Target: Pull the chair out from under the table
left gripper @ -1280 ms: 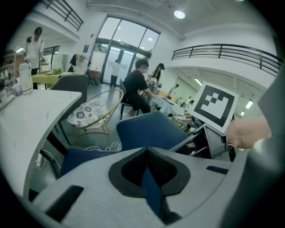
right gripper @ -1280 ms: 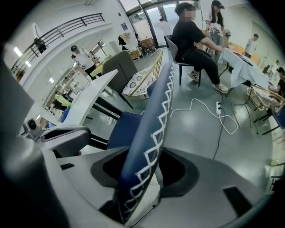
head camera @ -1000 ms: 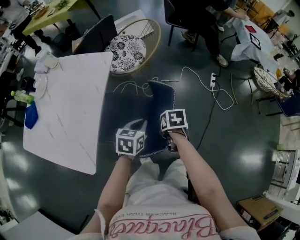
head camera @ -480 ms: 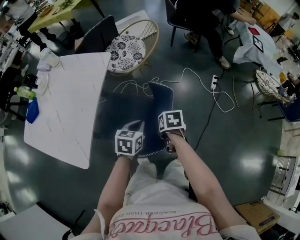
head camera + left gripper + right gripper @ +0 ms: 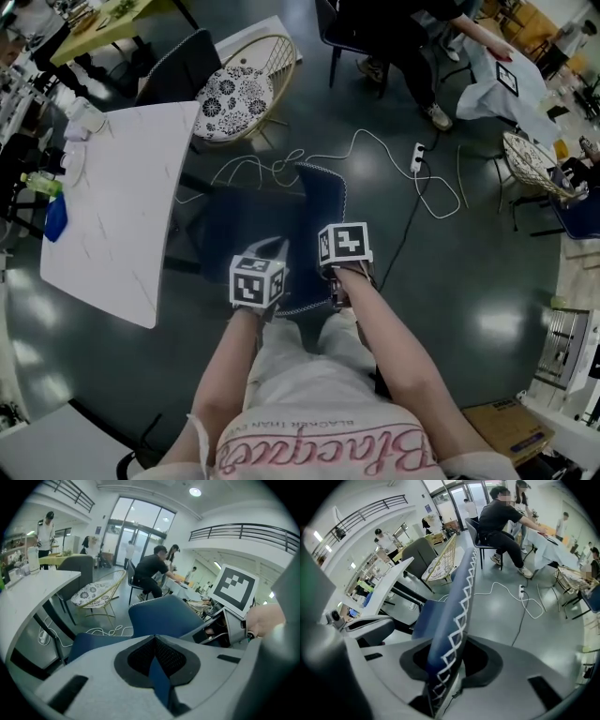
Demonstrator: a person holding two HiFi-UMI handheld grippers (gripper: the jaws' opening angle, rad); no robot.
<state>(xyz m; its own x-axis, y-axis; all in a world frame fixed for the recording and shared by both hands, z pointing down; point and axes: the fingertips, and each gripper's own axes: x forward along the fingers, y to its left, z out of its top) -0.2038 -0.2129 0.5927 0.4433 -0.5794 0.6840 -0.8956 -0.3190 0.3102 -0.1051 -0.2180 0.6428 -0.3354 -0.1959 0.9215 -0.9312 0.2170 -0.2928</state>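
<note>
The blue chair (image 5: 246, 236) stands to the right of the white marble table (image 5: 112, 206), its seat out in the open. My left gripper (image 5: 278, 247) is shut on the near edge of the chair's back; in the left gripper view a blue edge (image 5: 158, 679) sits pinched between its jaws. My right gripper (image 5: 331, 259) is shut on the white-stitched rim of the backrest (image 5: 452, 639), which runs up through its jaws. Both arms reach forward from my body to the backrest (image 5: 321, 225).
A wicker chair with a patterned cushion (image 5: 236, 94) stands behind the table. A white cable and power strip (image 5: 416, 159) lie on the dark floor beyond the chair. A seated person (image 5: 403, 37) is at the back. A blue cloth (image 5: 54, 216) lies on the table.
The chair, held by both grippers, has come away from the table toward me. The table has slid left in the head view and more of the seat shows.
</note>
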